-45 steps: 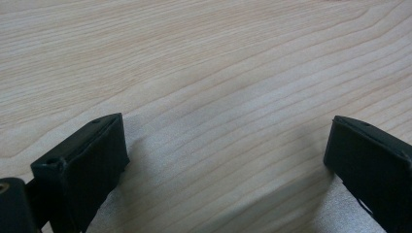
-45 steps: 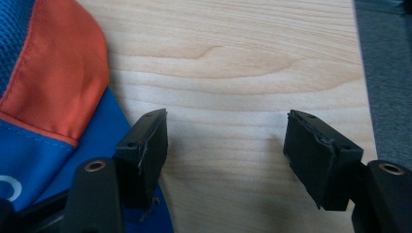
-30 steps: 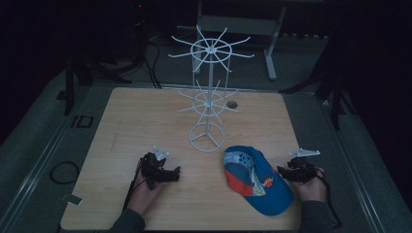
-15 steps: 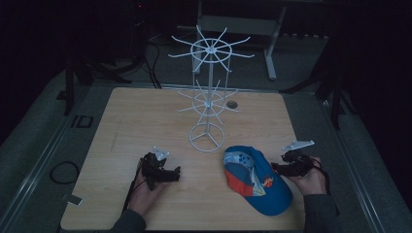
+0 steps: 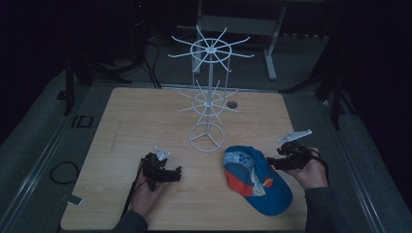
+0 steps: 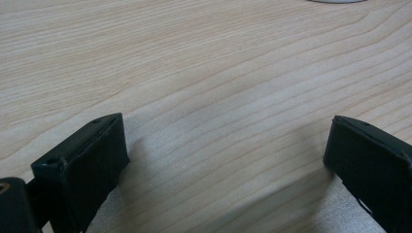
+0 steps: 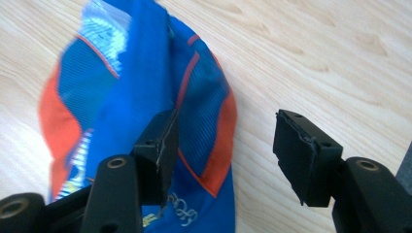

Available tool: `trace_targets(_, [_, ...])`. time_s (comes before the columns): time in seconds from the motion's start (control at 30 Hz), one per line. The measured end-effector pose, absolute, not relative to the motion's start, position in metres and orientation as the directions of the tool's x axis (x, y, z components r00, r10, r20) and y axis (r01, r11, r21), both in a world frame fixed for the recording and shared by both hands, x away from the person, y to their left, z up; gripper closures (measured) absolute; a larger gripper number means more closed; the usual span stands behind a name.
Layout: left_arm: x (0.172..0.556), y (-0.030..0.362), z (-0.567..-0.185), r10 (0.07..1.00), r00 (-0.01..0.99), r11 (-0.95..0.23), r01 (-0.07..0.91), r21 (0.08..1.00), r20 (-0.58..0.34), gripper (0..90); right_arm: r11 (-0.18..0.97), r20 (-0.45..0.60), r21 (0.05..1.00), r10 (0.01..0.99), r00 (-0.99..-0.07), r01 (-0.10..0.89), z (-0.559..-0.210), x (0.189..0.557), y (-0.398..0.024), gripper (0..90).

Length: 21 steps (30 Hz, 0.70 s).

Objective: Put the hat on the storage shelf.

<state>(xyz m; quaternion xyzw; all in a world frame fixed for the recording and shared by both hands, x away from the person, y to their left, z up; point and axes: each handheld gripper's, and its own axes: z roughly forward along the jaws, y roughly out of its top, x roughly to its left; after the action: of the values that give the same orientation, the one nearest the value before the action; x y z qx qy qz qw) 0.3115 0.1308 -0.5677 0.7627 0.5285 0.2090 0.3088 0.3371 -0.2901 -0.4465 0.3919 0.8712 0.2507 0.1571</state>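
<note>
We are holding both tongs released over the bench (image 5: 145, 121) — the left tongs (image 6: 223, 160) above bare wood, the right tongs (image 7: 223, 145) just over the blue-and-orange cap (image 5: 255, 177), which is lying beside the white wire rack (image 5: 209, 97).

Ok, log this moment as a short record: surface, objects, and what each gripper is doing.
surface: wooden table
rack: white wire stand, upright at the table's middle, nothing hung on it
cap: blue and orange cap, lying on the table near the right gripper
left gripper: jaws wide apart over bare wood, holding nothing
right gripper: jaws apart at the cap's edge, one jaw over the fabric, not closed
</note>
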Motion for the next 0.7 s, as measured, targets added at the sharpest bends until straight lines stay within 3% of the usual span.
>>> trace_targets(0.2, [0.311, 0.130, -0.568, 0.932, 0.363, -0.256, 0.675, 0.692, -0.009, 2.6, 0.595, -0.039, 0.529, 0.729, -0.683, 0.605, -0.437, 0.342, -0.277, 38.1])
trace_targets(0.43, [0.310, 0.129, -0.568, 0.930, 0.368, -0.262, 0.672, 0.693, -0.005, 2.6, 0.611, -0.041, 0.538, 0.708, -0.705, 0.581, -0.426, 0.349, -0.256, 28.6])
trace_targets(0.7, [0.310, 0.129, -0.568, 0.930, 0.368, -0.261, 0.672, 0.693, -0.006, 2.6, 0.647, -0.043, 0.489, 0.688, -0.724, 0.586, -0.437, 0.367, -0.232, 28.3])
